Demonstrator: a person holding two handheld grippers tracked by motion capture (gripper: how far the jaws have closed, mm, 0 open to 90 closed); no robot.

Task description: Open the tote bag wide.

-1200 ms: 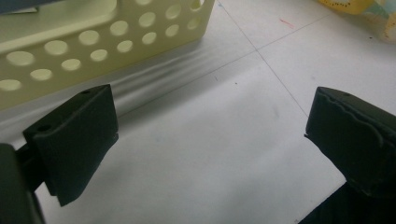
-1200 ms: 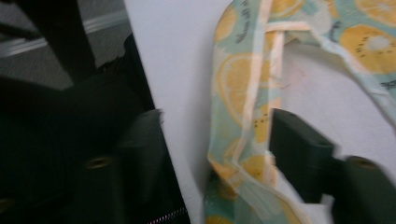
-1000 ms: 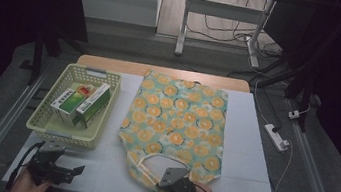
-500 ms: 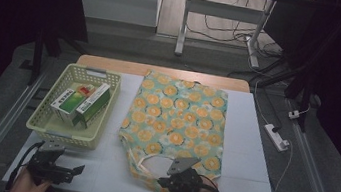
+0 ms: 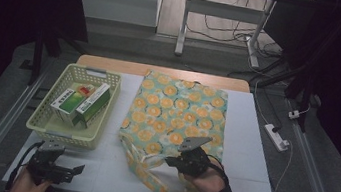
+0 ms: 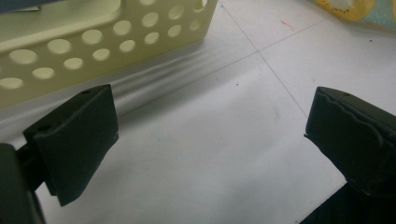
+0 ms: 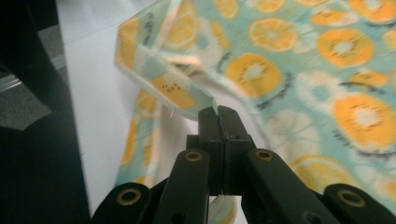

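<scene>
Basket [image 5: 43, 123] stands on the table's [image 5: 253, 138] left half, boxes [image 5: 81, 103] inside it. Cloth bag [image 5: 176, 112] lies flat just right of basket, handles [image 5: 148, 171] toward the near edge. Power strip [image 5: 276, 137] lies on the floor, right of table.

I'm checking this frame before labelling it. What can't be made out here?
- Print on the boxes in the basket: too small in the high view.
- What the tote bag holds: hidden by its own fabric.
- Bag edge inside the right gripper: covered by the shut jaws, right gripper view.
- Basket contents: cut off by the top edge, left gripper view.
</scene>
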